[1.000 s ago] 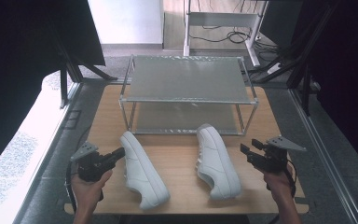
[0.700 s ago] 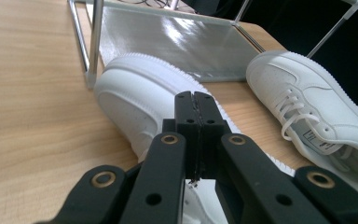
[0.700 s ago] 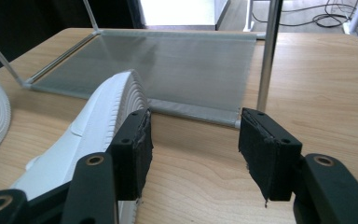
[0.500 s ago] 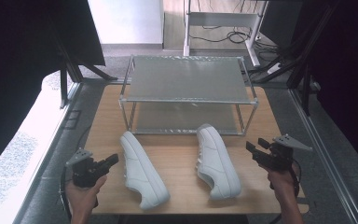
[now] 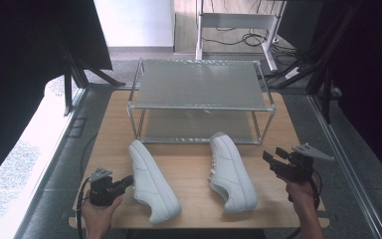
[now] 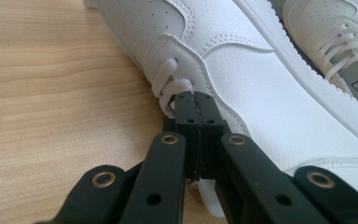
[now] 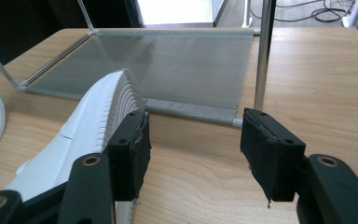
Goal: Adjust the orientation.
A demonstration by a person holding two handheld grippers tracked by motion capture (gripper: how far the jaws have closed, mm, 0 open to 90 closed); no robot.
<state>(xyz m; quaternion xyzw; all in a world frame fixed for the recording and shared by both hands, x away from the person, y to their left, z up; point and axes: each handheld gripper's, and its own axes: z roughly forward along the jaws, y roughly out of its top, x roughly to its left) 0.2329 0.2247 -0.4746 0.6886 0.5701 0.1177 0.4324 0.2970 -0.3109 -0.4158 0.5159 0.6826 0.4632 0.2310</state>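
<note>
left shoe (image 5: 152,182): white sneaker lying on the wooden table (image 5: 194,169), in front of the rack's left half, toe end toward the rack, heel toward the near edge.
right shoe (image 5: 231,173): white sneaker in front of the rack's right half, toe just short of the rack's lower shelf, well apart from the left shoe.
left gripper (image 5: 127,182): low over the table in front of the rack, just left of the left shoe; jaws pressed together with nothing between them, tips at the shoe's side near the lace (image 6: 168,86); whether they touch the leather i cannot tell.
right gripper (image 5: 274,155): in front of the rack's right corner, right of the right shoe; jaws wide apart, just been opening, holding nothing.
rack (image 5: 199,102): two-shelf metal frame with grey mesh shelves, at the far middle of the table.
</note>
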